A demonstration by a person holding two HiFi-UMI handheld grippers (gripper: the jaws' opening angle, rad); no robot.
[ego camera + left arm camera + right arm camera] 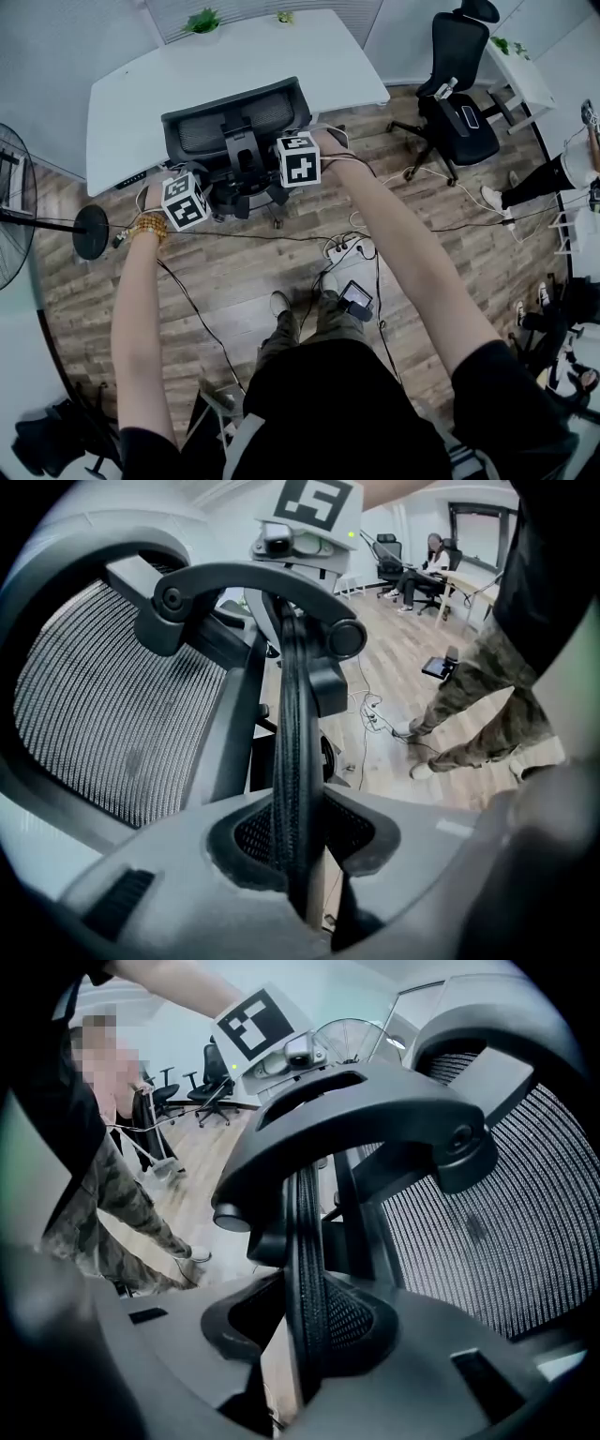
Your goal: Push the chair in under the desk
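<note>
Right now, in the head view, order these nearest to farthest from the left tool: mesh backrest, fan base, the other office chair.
1. Mesh backrest, clamped in the left tool.
2. Fan base, off to the left.
3. Other office chair, far upper right.

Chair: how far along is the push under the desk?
Done: left gripper and right gripper are each clamped on the chair's back. In hand: its back stands at the desk's front edge. Left: its base shows on the floor outside the desk, so more pushing seems needed.
</note>
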